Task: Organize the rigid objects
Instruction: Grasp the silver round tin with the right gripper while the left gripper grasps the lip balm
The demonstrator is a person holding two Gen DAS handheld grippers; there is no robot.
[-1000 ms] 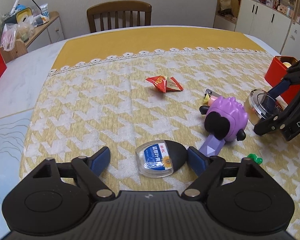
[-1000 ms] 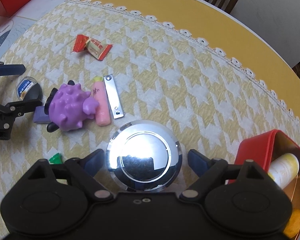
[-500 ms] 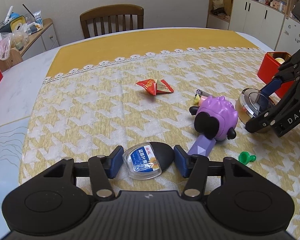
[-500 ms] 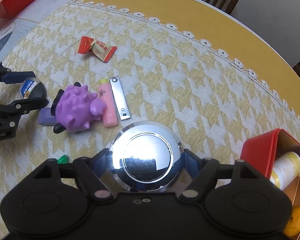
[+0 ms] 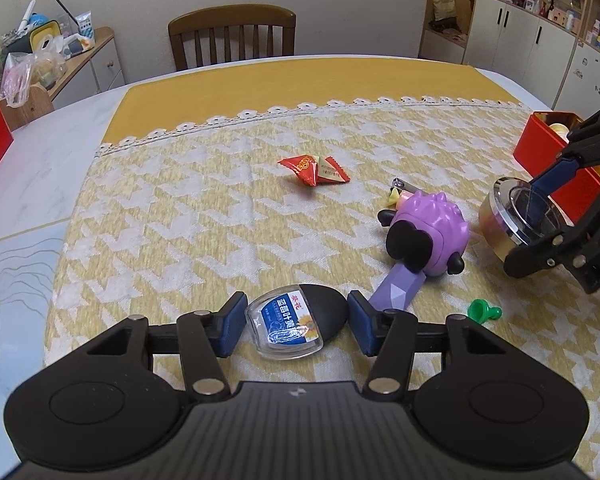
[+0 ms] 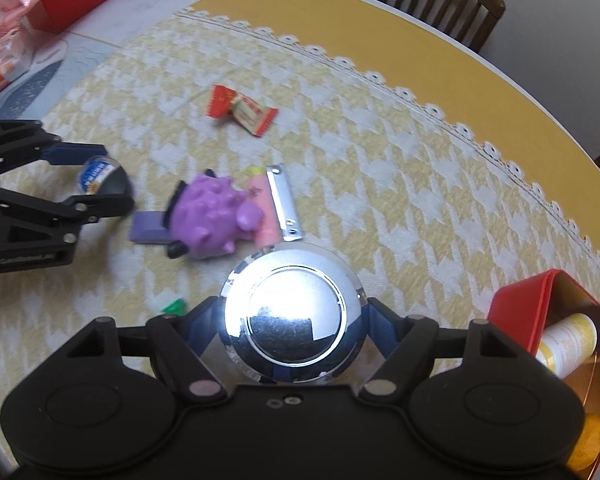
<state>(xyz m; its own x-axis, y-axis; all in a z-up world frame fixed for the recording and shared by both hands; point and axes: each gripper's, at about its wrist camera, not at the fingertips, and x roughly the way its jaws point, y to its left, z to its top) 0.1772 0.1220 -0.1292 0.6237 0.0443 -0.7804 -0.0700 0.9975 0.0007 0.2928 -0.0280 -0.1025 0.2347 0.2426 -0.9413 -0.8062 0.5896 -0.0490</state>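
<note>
Slippage is the main worry on the right side: the right gripper (image 6: 290,334) pinches the chrome dome (image 6: 290,320) across its curved, polished rim, and that smooth metal could squirt out of the pads if the squeeze eases or the carry jerks. It looks lifted just clear of the tabletop (image 6: 380,184), though the blur makes that hard to confirm. The red tin (image 6: 540,300) sits at about 3 o'clock from the dome, with a yellow-white bottle (image 6: 566,344) already lying inside; a drop from height could knock that bottle or clip the tin's rim.

In the left wrist view, the left gripper (image 5: 296,322) is spread around the small clear-and-black case (image 5: 296,320), with the pads just beside its sides, apparently not yet touching. The case is rounded and low, so an uneven close could spin it or push it away. The purple spiky toy (image 5: 430,236) lies at 2 o'clock from the case, its lilac stem reaching close to the right pad, which might snag it. The green peg (image 5: 484,311) sits loose at 3 o'clock.
</note>
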